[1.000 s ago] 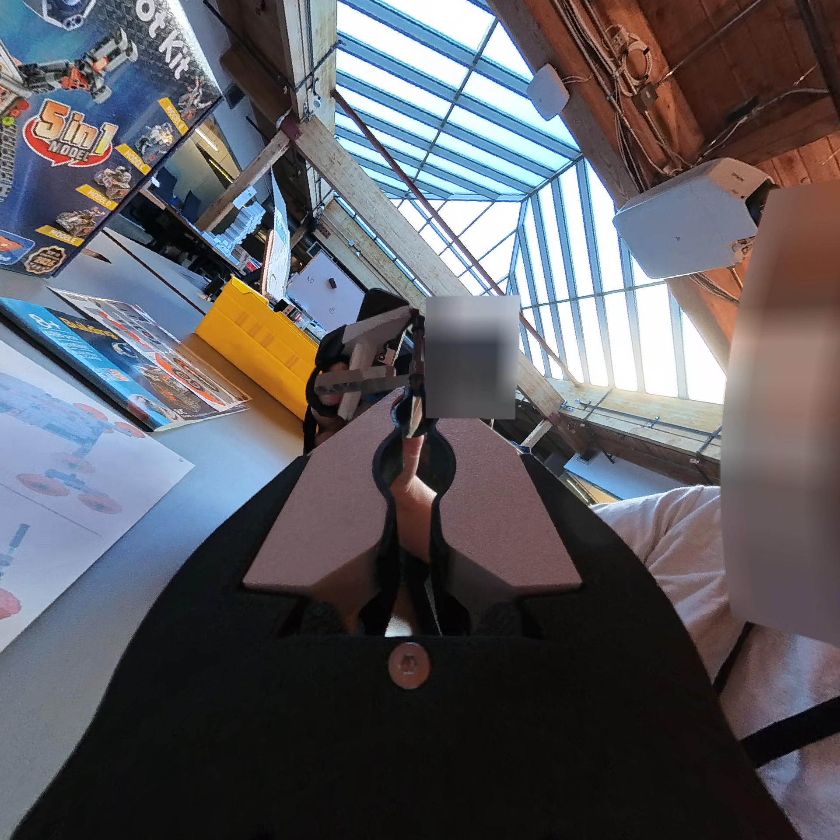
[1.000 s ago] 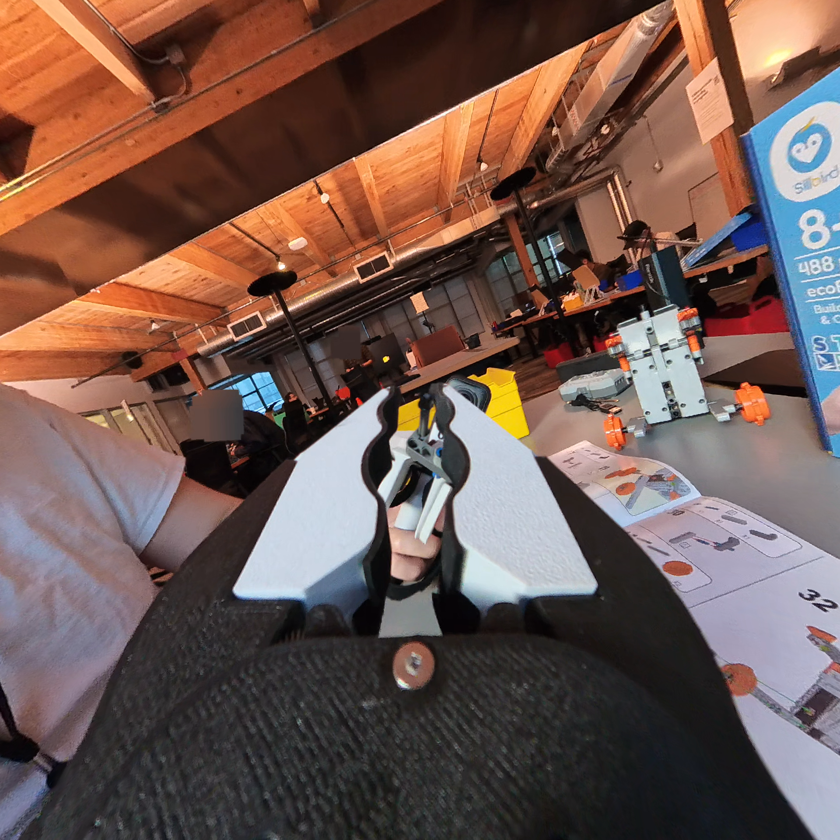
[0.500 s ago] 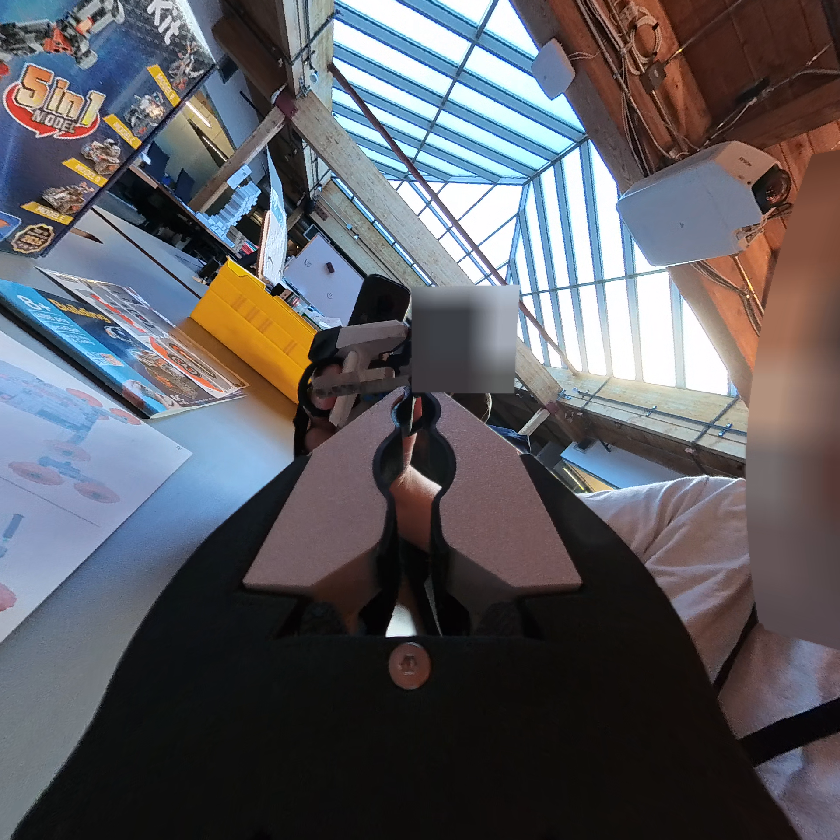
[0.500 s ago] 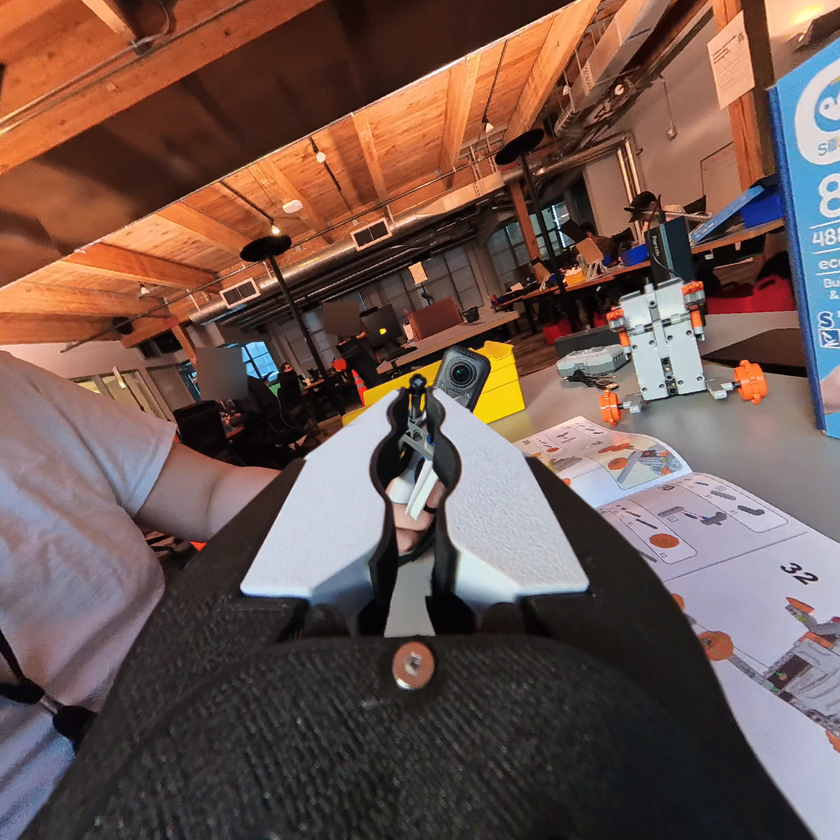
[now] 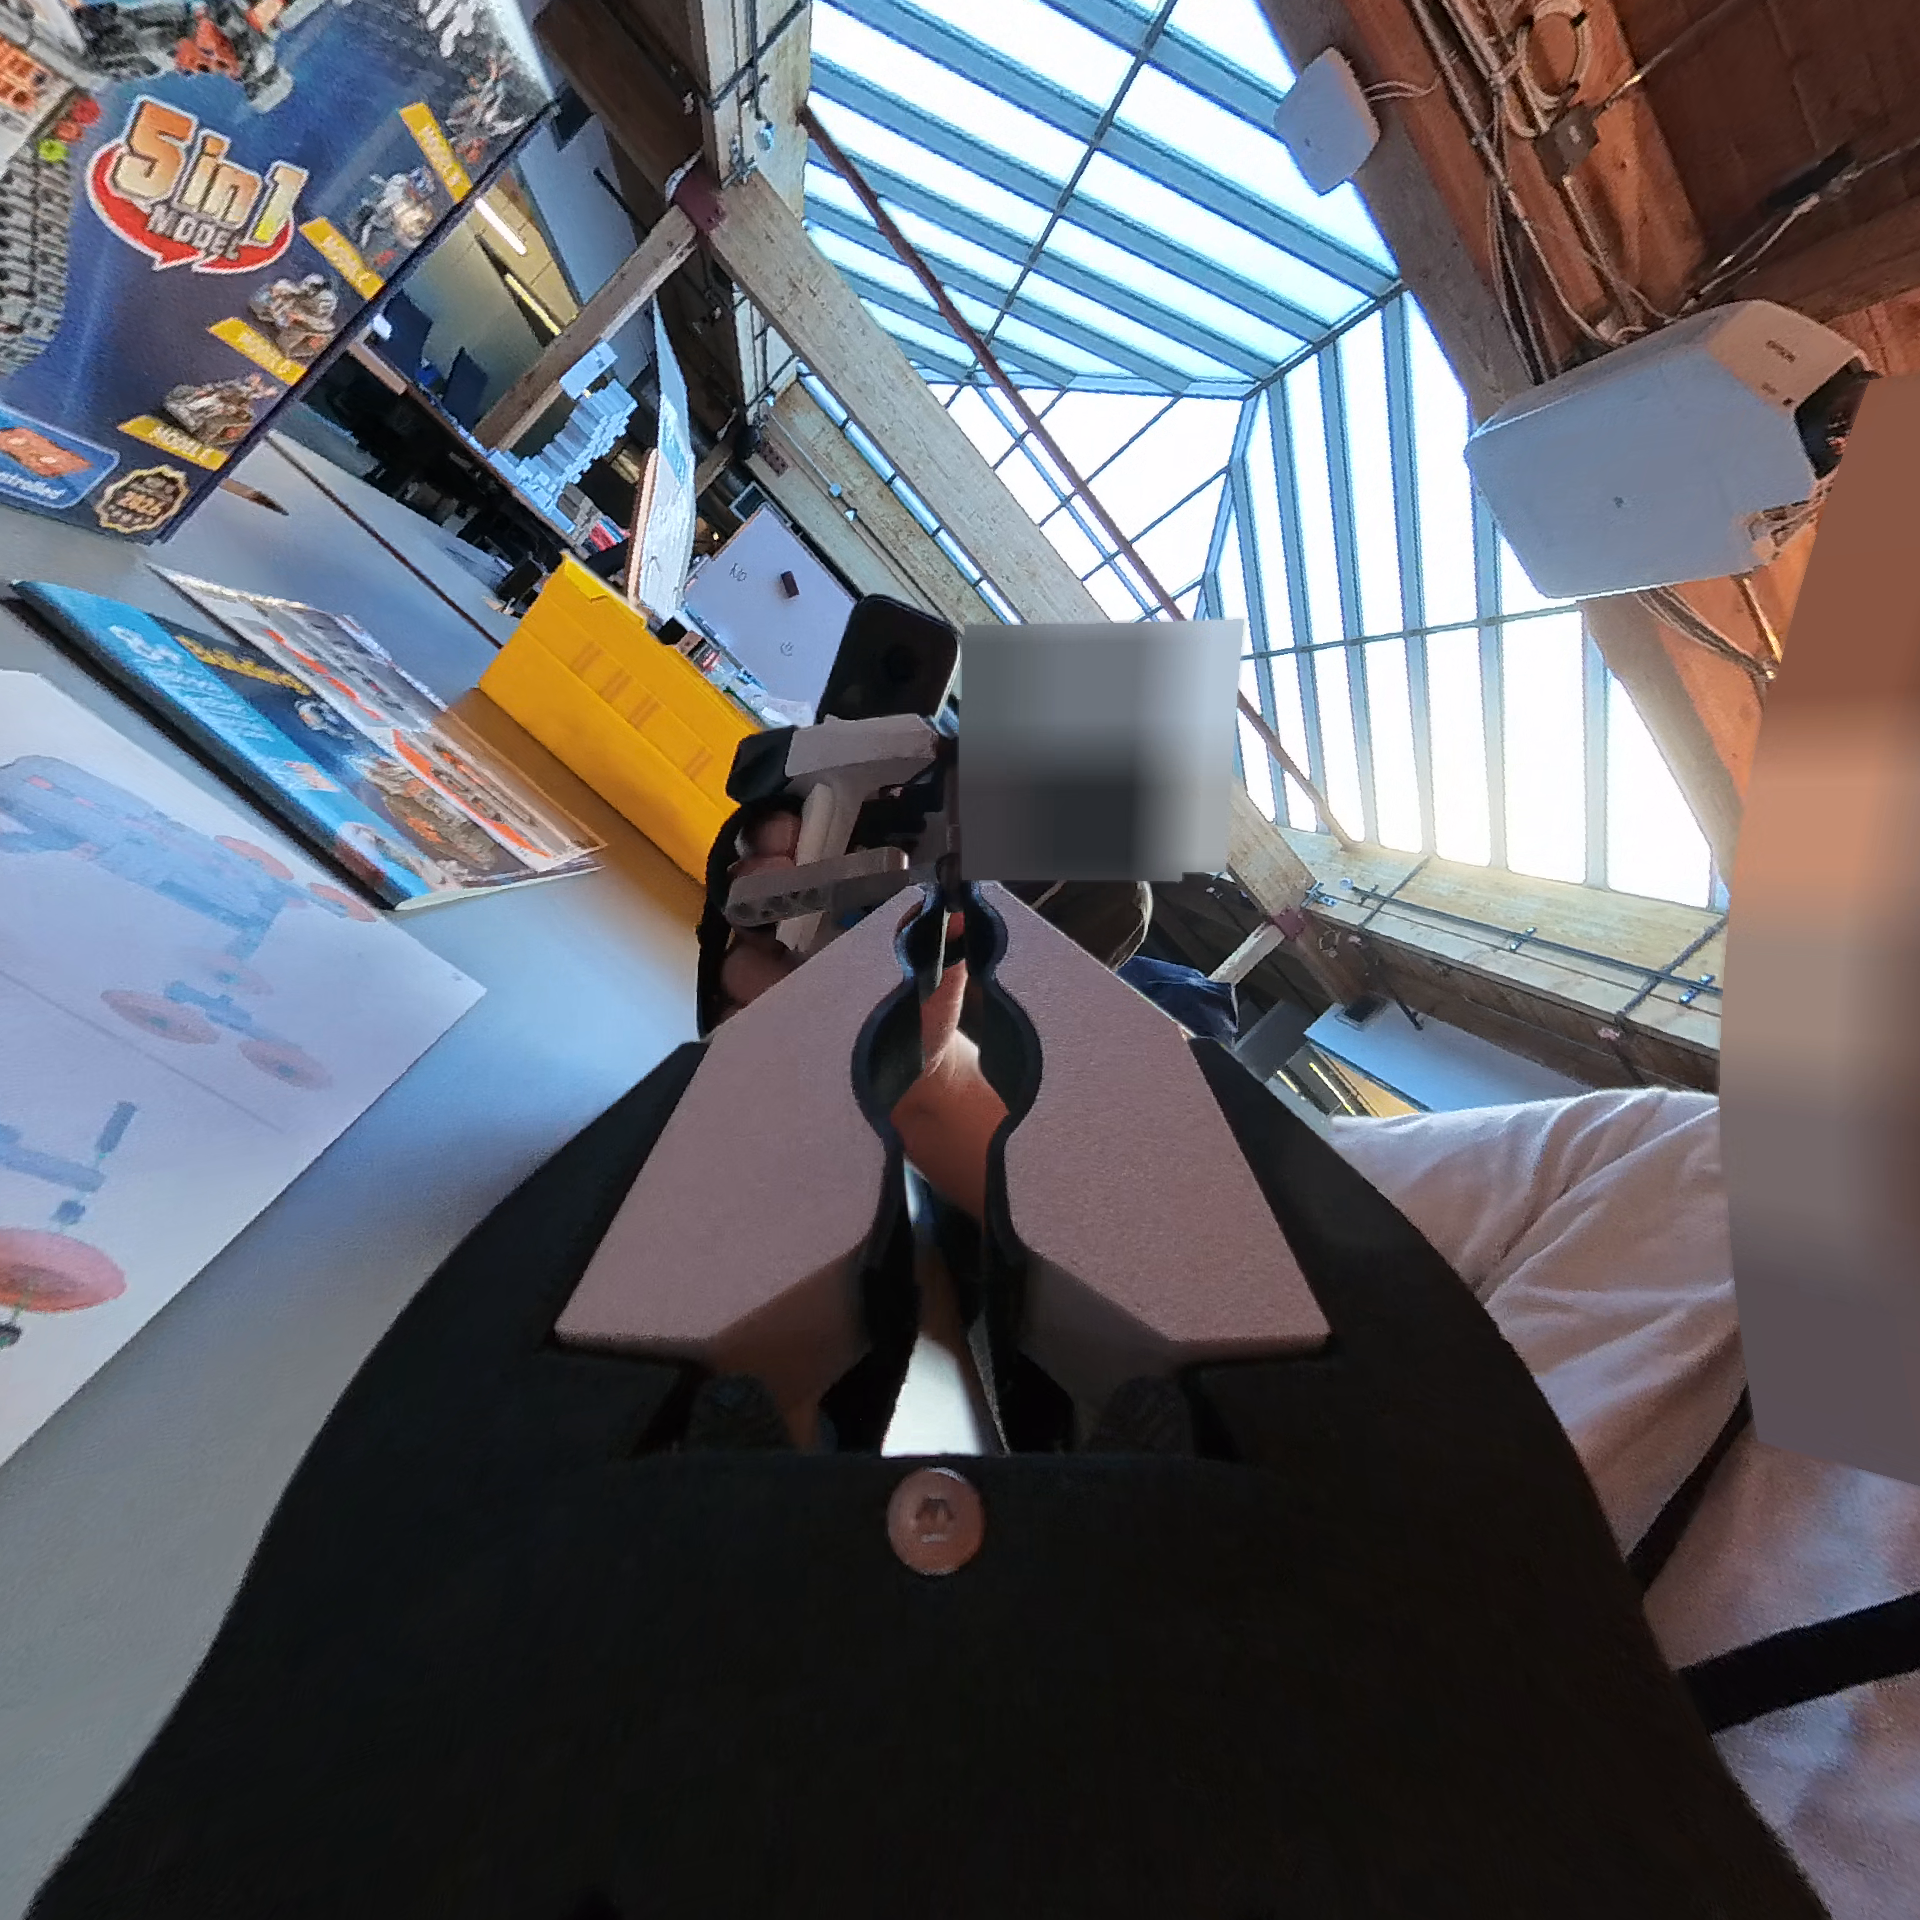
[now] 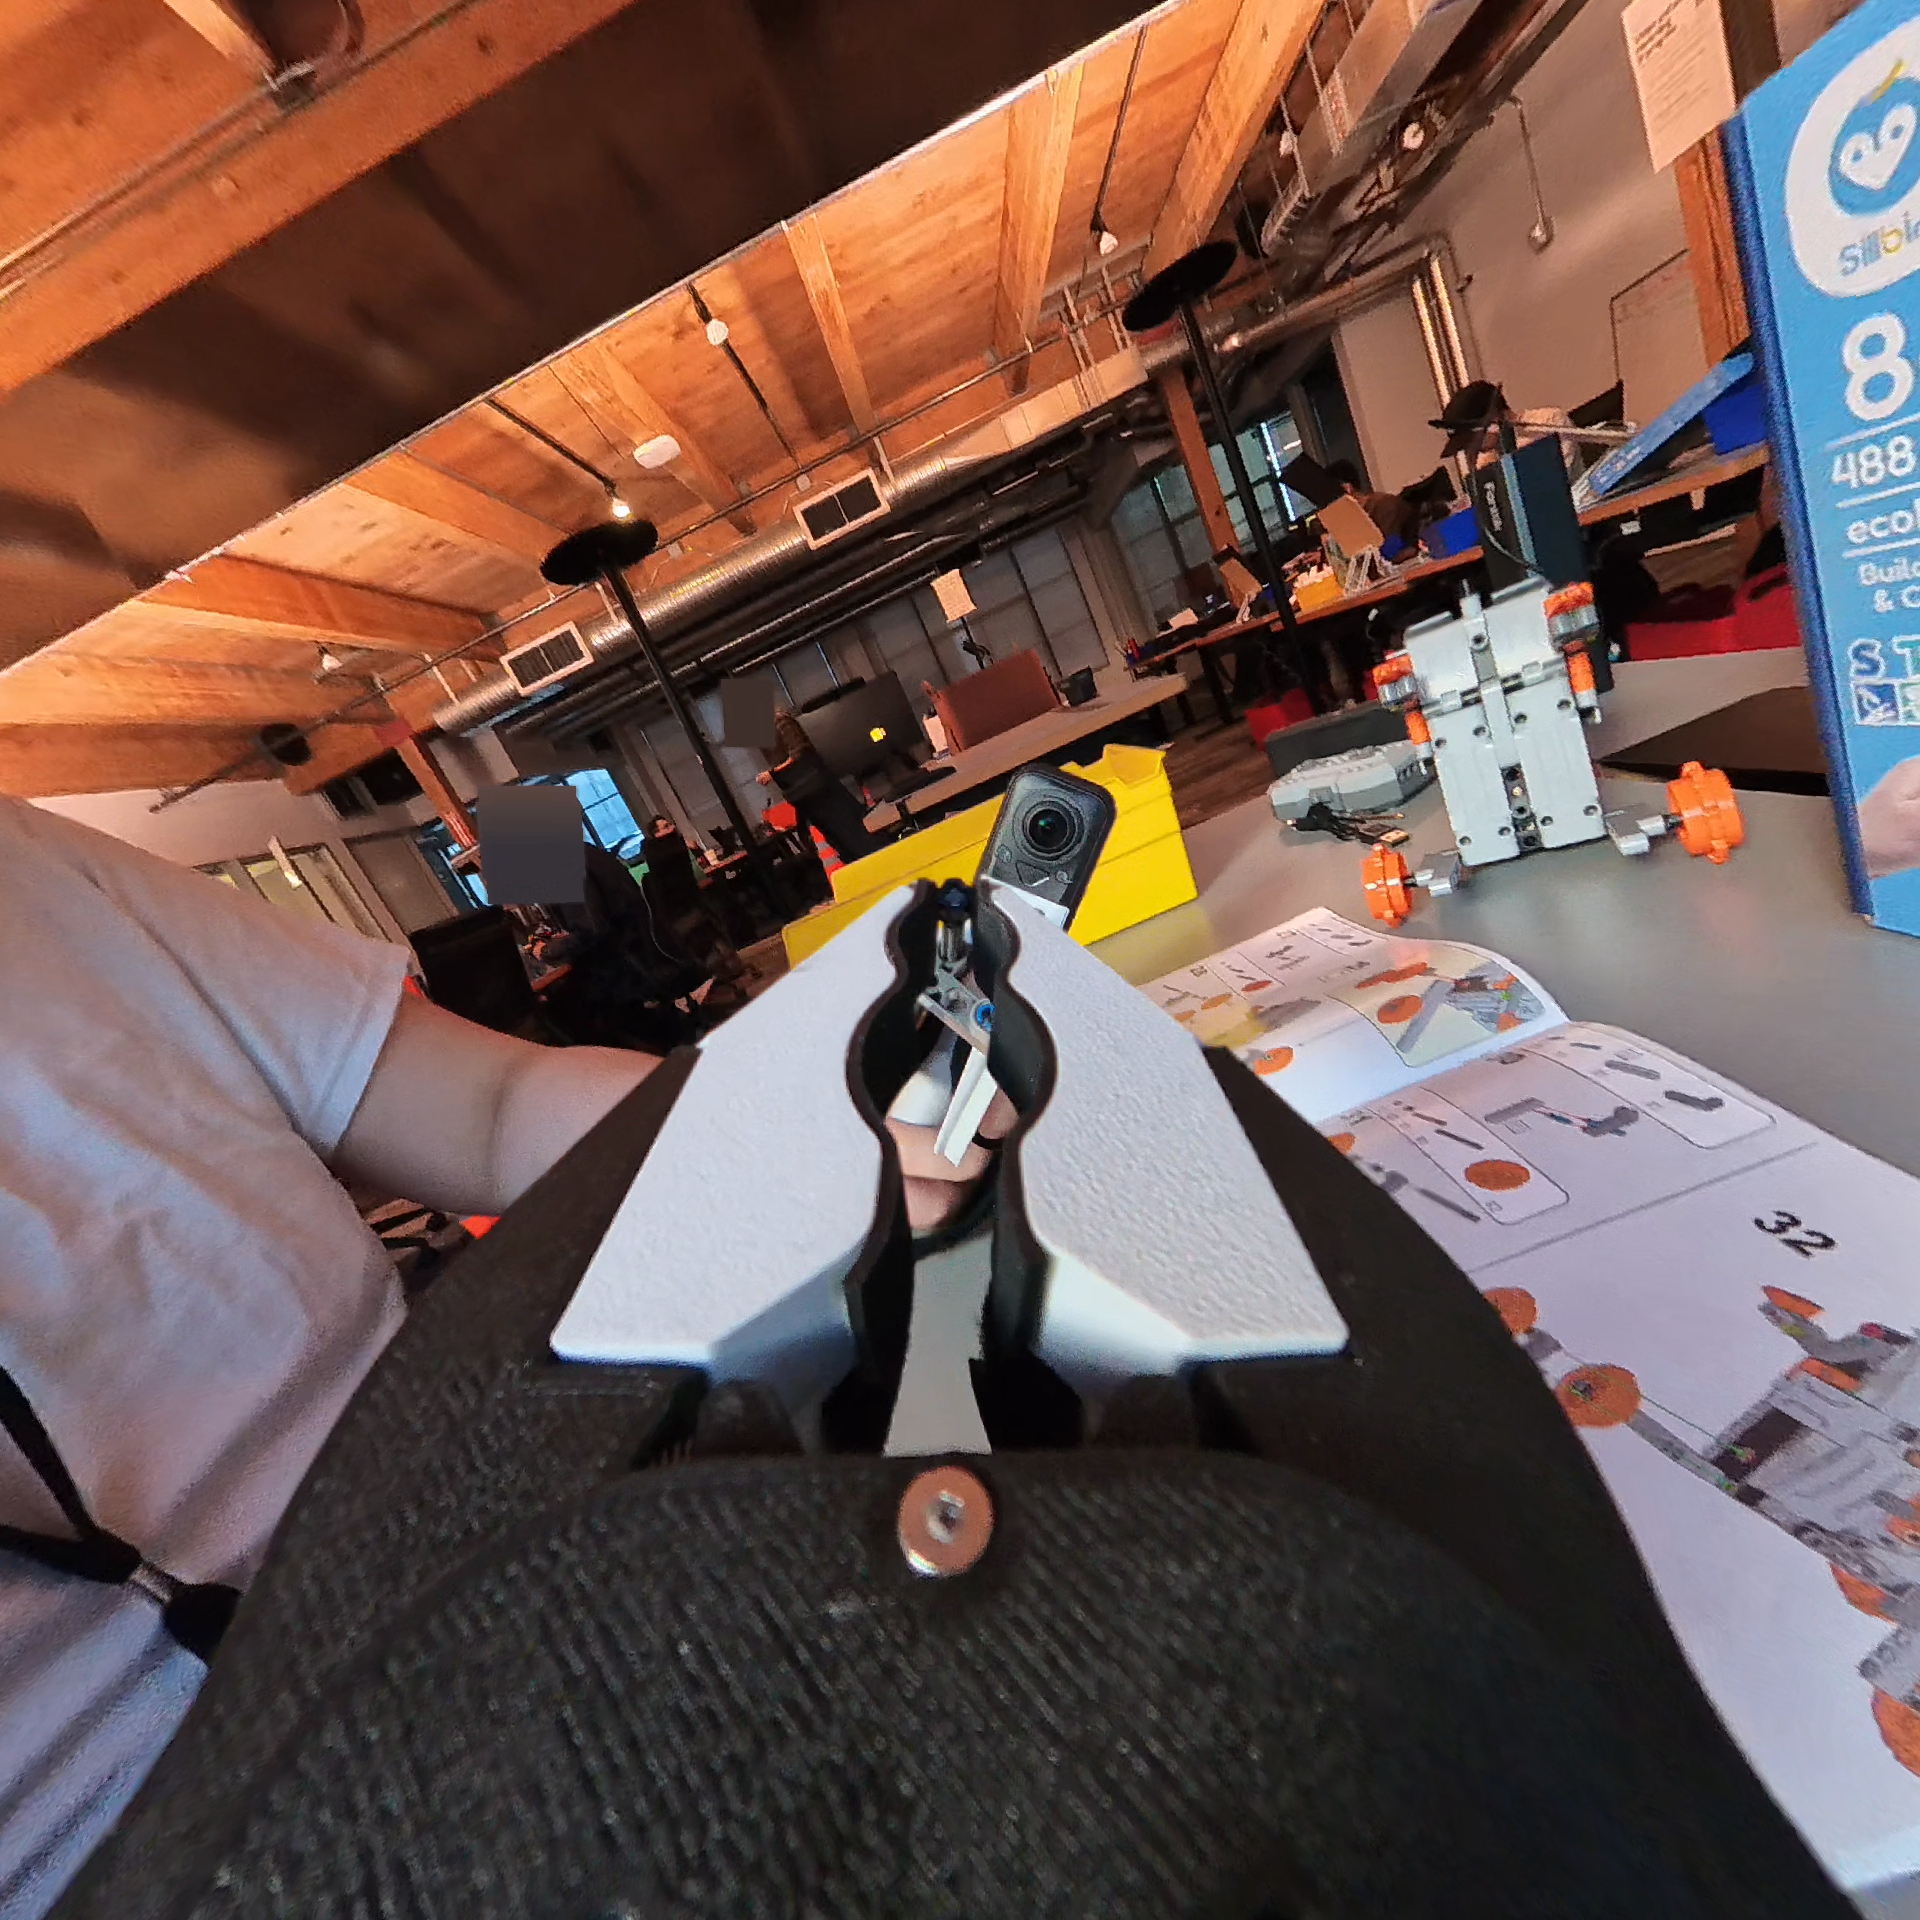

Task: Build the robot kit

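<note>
Grey table (image 6: pixel 1714 966), right claw (image 6: pixel 954 914) pinching small grey building piece (image 6: pixel 951 997) at its tips

printed kit boxes (image 5: pixel 197 239), numbered booklet (image 6: pixel 1621 1226)

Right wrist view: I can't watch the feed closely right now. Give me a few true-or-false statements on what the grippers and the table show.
1. The right gripper is shut on a small grey building-kit assembly. True.
2. The yellow bin stands on the table beyond the gripper. True.
3. The grey and orange model lies flat on the open instruction booklet. False: it stands upright on the bare table, beyond the booklet.
4. The left gripper is wide open. False: its fingers are closed together at the tips; what they pinch is too small to tell.
5. A blue kit box stands at the right edge. True.
</note>
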